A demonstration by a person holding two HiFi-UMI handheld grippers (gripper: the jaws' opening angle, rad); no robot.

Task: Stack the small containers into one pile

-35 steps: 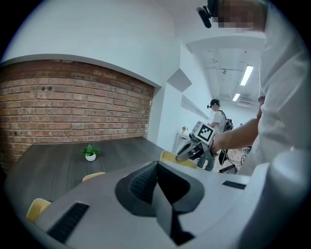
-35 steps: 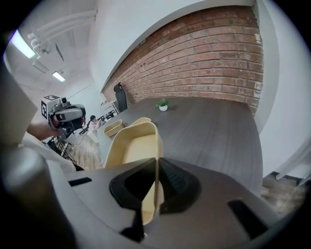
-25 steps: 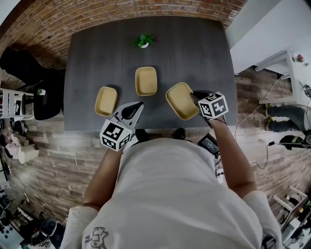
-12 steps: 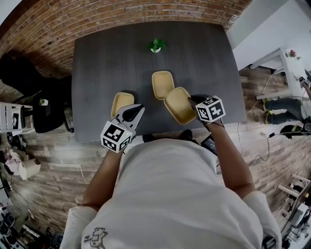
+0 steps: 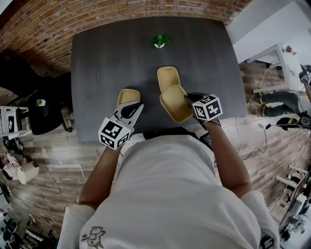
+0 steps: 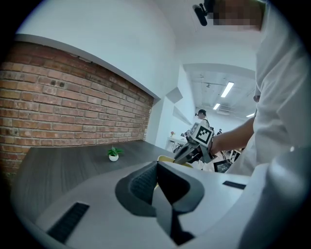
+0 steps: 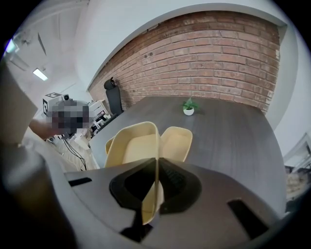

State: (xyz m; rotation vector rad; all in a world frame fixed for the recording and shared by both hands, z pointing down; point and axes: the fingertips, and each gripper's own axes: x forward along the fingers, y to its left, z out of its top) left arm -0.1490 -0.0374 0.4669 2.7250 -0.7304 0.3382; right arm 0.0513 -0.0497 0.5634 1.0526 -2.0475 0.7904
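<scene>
- Containers: three small, shallow, pale yellow trays with rounded corners, all open side up and not yet in one pile.
- Held container: at the near right of the group and tilted. From above, its far edge overlaps the near end of the next tray. Whether the two touch cannot be told.
- Middle container: lies flat at the centre of the surface, long side running near to far, and is the farthest of the three.
- Left container: lies flat to the near left of the middle one and apart from it. Its near end is just beside the left gripper's tip.
- Right gripper: clamped on the thin near-right wall of the held container, which stands edge-on between the pads. It points steeply down, marker cube on top.
- Left gripper: jaws pressed together with nothing between them. It sits low over the near edge of the surface and points toward the left container.
- Surface: dark grey wood-grain tabletop.
- Plant: a small green sprig in a white pot, upright at the far centre, well apart from the trays.
- Brick wall: red brick, running behind the far edge of the surface.
- Person: in a white top, standing at the near edge with one gripper in each hand.
</scene>
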